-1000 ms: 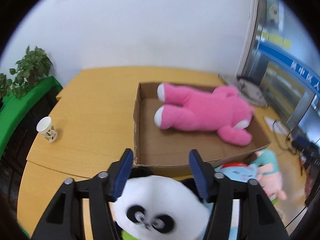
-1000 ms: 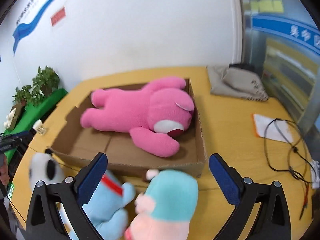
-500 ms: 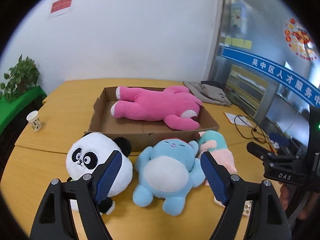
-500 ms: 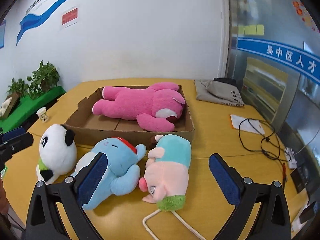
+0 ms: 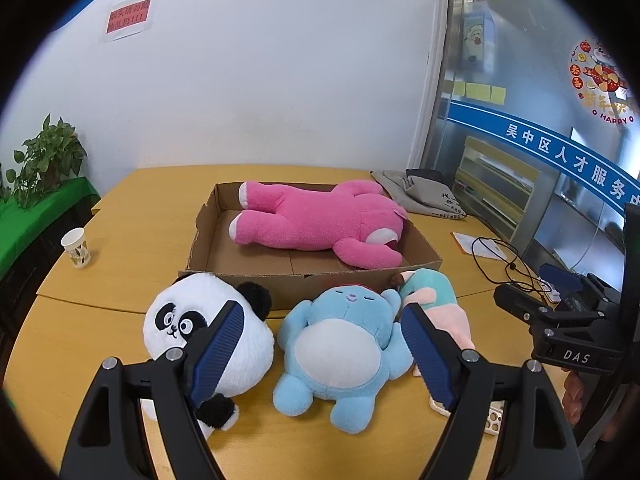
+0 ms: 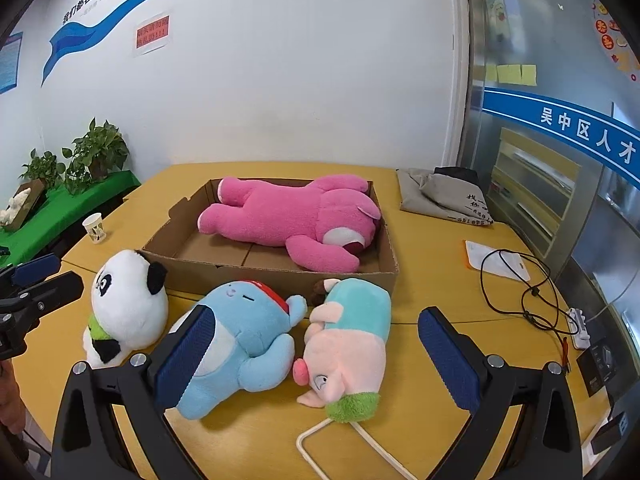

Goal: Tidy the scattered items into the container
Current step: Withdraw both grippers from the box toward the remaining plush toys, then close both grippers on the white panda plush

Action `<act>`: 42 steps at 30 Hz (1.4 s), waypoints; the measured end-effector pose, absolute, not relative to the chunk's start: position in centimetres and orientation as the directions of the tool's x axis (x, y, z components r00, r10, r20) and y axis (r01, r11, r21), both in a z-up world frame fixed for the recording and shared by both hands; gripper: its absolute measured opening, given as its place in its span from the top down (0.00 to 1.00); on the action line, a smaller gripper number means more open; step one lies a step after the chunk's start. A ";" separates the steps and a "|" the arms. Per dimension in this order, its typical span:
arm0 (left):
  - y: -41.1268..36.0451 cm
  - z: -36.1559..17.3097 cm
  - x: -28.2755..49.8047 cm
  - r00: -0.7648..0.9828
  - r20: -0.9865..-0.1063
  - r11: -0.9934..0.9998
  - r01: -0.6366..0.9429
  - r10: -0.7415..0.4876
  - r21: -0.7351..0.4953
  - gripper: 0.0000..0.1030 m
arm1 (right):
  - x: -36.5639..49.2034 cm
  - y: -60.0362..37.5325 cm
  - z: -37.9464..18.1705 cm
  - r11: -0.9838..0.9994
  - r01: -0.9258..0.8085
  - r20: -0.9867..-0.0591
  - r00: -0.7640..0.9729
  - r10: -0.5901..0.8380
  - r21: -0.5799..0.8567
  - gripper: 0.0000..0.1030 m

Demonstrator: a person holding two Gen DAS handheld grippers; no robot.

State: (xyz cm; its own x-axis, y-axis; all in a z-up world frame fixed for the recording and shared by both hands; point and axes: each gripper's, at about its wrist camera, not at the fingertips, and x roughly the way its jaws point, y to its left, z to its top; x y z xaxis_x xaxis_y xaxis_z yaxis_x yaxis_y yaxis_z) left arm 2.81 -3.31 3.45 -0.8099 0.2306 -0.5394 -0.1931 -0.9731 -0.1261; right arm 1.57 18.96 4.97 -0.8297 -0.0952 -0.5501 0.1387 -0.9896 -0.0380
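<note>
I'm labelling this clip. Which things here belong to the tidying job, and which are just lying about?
Job: cardboard box, pink bear, panda, blue plush, pig plush.

Lying about: paper cup, grey bag, black cable, potted plant.

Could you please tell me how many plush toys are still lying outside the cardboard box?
3, in a row before the brown cardboard box: white panda plush leftmost, light-blue round plush in the middle, pink-and-teal pig plush rightmost. Nothing suggests hidden ones.

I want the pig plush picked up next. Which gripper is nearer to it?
Right. The right gripper frames the pig plush between its open fingers; the left gripper is centered on the blue plush beside it.
</note>
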 end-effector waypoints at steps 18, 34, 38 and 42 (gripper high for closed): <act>-9.4 0.8 3.0 -0.751 -0.605 -0.965 -0.203 0.263 -0.168 0.22 | 1.3 15.7 2.0 -0.977 0.214 -0.595 -0.783 -0.181 0.014 0.00; -20.6 -4.8 -3.0 -0.631 -0.665 -0.916 -0.257 0.400 -0.307 0.22 | 0.0 3.6 -3.0 -0.775 0.582 -0.645 -0.498 -0.580 0.248 0.00; -22.7 -8.5 -4.5 -0.557 -0.683 -0.880 -0.257 0.473 -0.399 0.22 | -3.7 0.8 -3.4 -0.757 0.599 -0.681 -0.441 -0.585 0.262 0.00; -23.7 -11.6 -5.9 -0.492 -0.676 -0.832 -0.252 0.549 -0.494 0.22 | -6.2 -3.0 -4.8 -0.738 0.658 -0.745 -0.414 -0.523 0.153 0.00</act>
State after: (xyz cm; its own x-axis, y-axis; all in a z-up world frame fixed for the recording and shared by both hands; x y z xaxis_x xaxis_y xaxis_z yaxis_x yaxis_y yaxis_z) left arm -5.86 -23.70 -11.57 -0.4917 0.5493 -0.6756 -0.2519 -0.8325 -0.4935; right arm -6.22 -3.03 -4.83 -0.4142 -0.5234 -0.7447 0.6577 -0.7377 0.1527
